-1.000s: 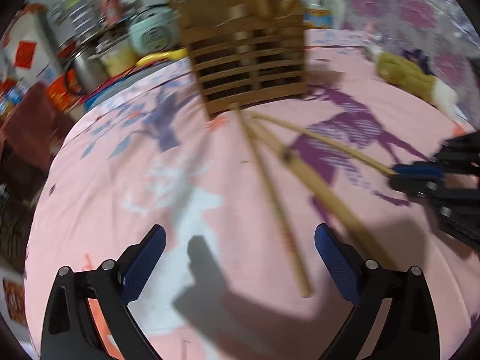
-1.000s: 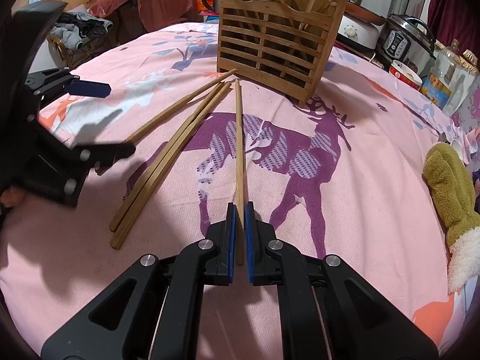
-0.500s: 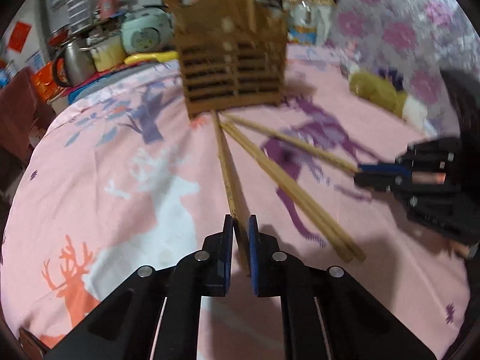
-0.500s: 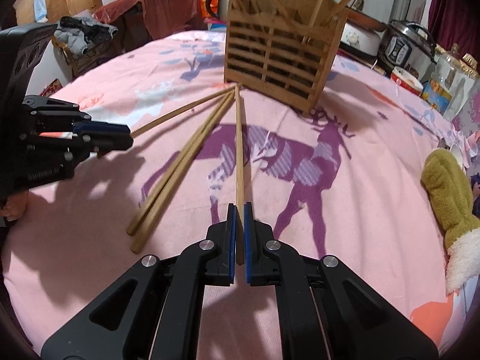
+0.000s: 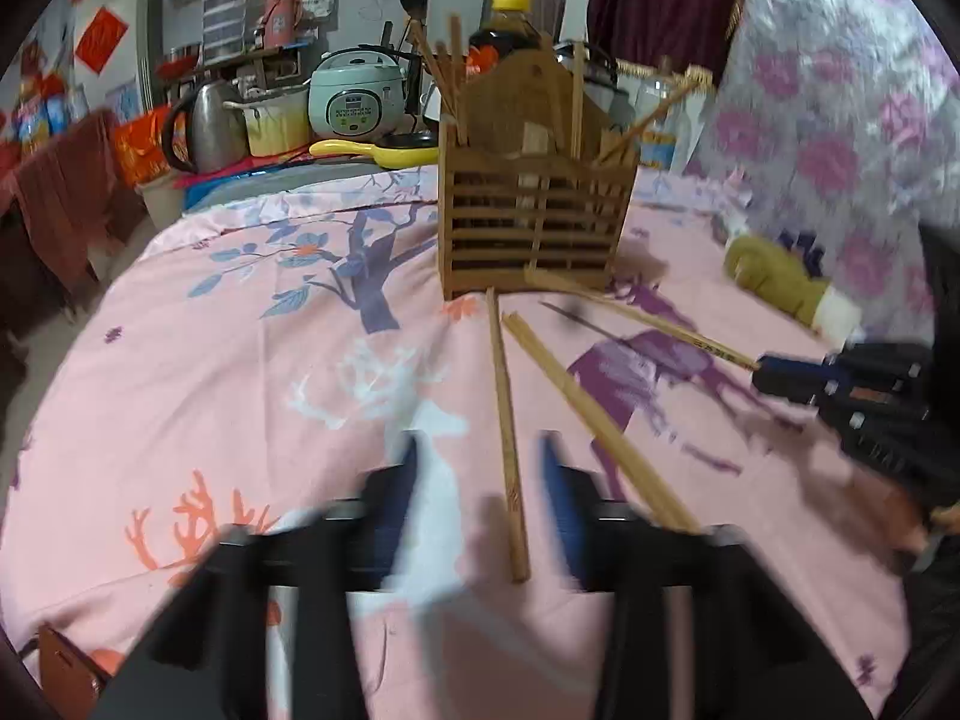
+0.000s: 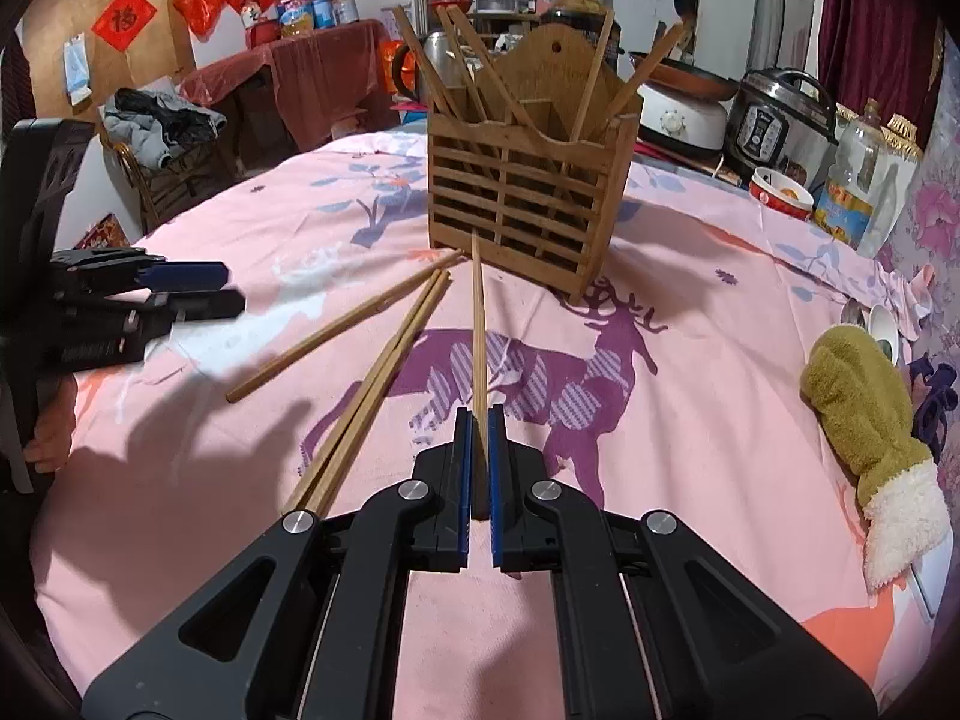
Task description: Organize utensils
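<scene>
A slatted wooden utensil holder (image 5: 534, 228) (image 6: 522, 186) stands on the pink tablecloth with several chopsticks upright in it. My right gripper (image 6: 478, 420) is shut on a wooden chopstick (image 6: 478, 324), lifted and pointing at the holder; it shows from the side in the left wrist view (image 5: 762, 369). My left gripper (image 5: 480, 468) is open and blurred, its jaws on either side of a single chopstick (image 5: 506, 420) lying on the cloth (image 6: 348, 330). A pair of chopsticks (image 5: 594, 420) (image 6: 378, 384) lies between the two grippers.
An olive plush mitten (image 6: 864, 420) (image 5: 780, 282) lies at the cloth's right side. Rice cookers (image 6: 780, 120), a kettle (image 5: 204, 120), a yellow pan (image 5: 378, 151) and bottles stand behind the holder. A chair with clothes (image 6: 156, 138) is at far left.
My left gripper shut on the single chopstick half a second ago and has now opened, leaving it on the cloth. My right gripper has lifted its chopstick higher, still shut.
</scene>
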The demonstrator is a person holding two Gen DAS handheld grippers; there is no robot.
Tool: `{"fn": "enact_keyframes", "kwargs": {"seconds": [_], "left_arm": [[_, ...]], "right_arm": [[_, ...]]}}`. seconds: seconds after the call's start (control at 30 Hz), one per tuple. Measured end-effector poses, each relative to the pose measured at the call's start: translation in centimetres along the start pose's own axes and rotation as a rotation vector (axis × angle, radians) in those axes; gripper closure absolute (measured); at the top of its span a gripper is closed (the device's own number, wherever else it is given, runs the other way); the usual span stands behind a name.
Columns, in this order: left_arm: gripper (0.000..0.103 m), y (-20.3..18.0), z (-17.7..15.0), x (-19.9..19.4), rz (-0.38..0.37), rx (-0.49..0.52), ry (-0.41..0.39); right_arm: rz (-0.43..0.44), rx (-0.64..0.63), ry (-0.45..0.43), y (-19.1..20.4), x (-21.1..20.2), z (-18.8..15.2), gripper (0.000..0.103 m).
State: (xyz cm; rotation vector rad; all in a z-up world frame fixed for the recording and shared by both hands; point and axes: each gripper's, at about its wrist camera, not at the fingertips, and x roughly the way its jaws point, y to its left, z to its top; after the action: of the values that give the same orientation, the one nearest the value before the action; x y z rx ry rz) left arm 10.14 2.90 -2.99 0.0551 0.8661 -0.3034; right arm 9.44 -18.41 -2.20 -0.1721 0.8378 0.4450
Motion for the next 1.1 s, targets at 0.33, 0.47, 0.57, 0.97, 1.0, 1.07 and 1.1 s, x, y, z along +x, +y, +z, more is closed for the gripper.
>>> {"fn": "enact_keyframes", "kwargs": {"seconds": [0.33, 0.47, 0.57, 0.97, 1.0, 1.07, 1.1], "left_arm": [[0.096, -2.1, -2.4, 3.5, 0.013, 0.119, 0.151], [0.097, -1.4, -1.3, 1.0, -0.031, 0.071, 0.048], [0.097, -0.8, 0.1, -1.4, -0.037, 0.024, -0.032], [0.097, 1.6, 7.3, -7.6, -0.017, -0.037, -0.181], [0.097, 1.9, 7.4, -7.6, -0.031, -0.043, -0.174], [0.093, 1.8, 6.8, -6.9, -0.044, -0.034, -0.14], [0.074, 1.5, 5.9, -5.9, -0.04, -0.015, -0.107]], "right_arm": [[0.016, 0.036, -0.024, -0.7, -0.6, 0.1, 0.097], [0.032, 0.054, -0.069, -0.9, -1.6, 0.5, 0.097], [0.028, 0.053, -0.102, -0.6, -2.4, 0.8, 0.097], [-0.008, 0.017, -0.177, -0.6, -6.6, 4.6, 0.097], [-0.01, 0.012, -0.178, -0.6, -6.8, 4.8, 0.097], [-0.012, 0.0, -0.171, -0.9, -7.1, 4.8, 0.097], [-0.013, -0.001, -0.168, -1.0, -7.0, 4.7, 0.097]]}}
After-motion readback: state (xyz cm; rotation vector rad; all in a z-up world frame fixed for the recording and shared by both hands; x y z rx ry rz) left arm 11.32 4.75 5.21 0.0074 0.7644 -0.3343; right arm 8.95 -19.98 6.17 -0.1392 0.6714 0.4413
